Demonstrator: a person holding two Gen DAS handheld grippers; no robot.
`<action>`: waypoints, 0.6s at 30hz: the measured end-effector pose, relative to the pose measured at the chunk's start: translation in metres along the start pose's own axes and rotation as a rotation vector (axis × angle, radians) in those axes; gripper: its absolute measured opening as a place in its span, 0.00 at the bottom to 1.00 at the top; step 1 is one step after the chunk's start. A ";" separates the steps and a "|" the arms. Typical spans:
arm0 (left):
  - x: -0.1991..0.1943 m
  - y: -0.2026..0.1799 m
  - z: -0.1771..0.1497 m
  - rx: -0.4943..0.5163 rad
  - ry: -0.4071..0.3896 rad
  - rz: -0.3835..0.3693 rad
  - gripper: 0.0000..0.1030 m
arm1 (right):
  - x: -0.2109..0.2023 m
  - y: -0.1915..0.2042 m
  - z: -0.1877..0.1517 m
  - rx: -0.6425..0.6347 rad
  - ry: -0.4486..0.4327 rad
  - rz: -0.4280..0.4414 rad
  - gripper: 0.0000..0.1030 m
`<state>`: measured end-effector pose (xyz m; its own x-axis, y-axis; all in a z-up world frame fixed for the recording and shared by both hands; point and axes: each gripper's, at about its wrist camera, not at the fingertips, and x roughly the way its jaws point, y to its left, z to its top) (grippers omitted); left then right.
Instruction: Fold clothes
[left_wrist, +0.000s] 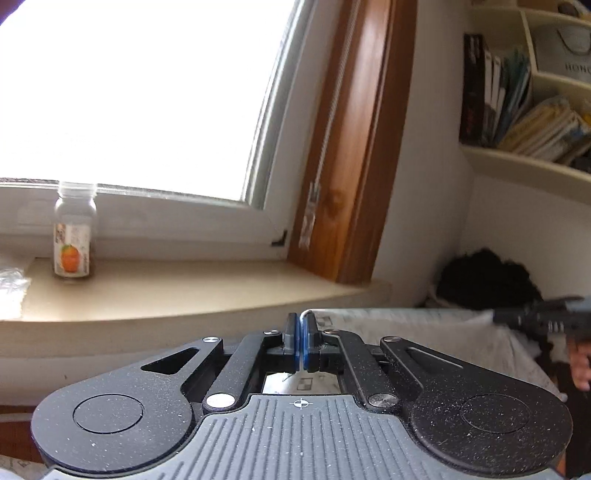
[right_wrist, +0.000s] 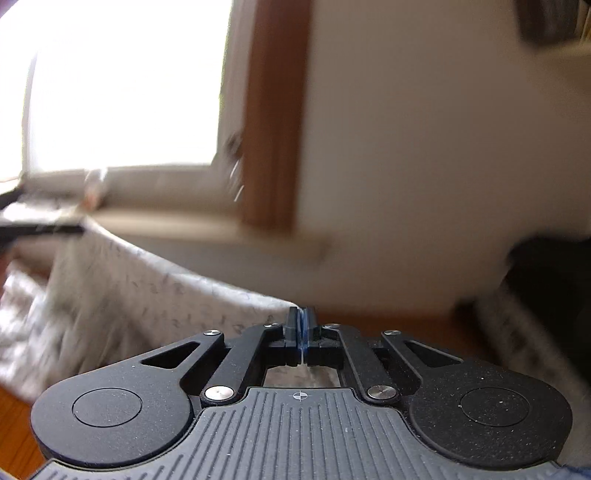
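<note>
A white garment with small grey print (left_wrist: 424, 332) hangs stretched in the air between my two grippers. My left gripper (left_wrist: 300, 332) is shut on its top edge at one corner. My right gripper (right_wrist: 301, 325) is shut on the other end of that edge; the cloth (right_wrist: 122, 295) runs off to the left and sags. The right gripper also shows at the right of the left wrist view (left_wrist: 535, 317), and the left gripper at the far left of the right wrist view (right_wrist: 33, 229). The right wrist view is motion-blurred.
A windowsill (left_wrist: 166, 288) with a small clear bottle (left_wrist: 74, 232) with an orange label lies ahead, beside a wooden window frame (left_wrist: 354, 147). A bookshelf (left_wrist: 524, 96) hangs at the upper right. A dark pile (left_wrist: 487, 280) lies by the wall. A wooden surface (right_wrist: 406, 325) lies below.
</note>
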<state>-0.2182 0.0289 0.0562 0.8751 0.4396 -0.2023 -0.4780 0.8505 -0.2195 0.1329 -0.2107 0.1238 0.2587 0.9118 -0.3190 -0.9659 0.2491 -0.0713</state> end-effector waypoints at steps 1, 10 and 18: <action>0.001 0.001 0.001 -0.002 0.001 0.000 0.02 | 0.001 -0.002 0.007 -0.001 -0.006 -0.003 0.02; 0.021 0.012 -0.017 0.010 0.106 0.049 0.02 | 0.028 -0.010 -0.046 -0.006 0.222 -0.001 0.11; 0.029 0.013 -0.024 0.029 0.143 0.069 0.02 | -0.018 -0.032 -0.095 0.075 0.301 0.047 0.37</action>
<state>-0.2015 0.0461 0.0248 0.8197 0.4531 -0.3504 -0.5321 0.8288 -0.1731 0.1574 -0.2664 0.0416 0.1873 0.7879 -0.5866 -0.9699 0.2429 0.0166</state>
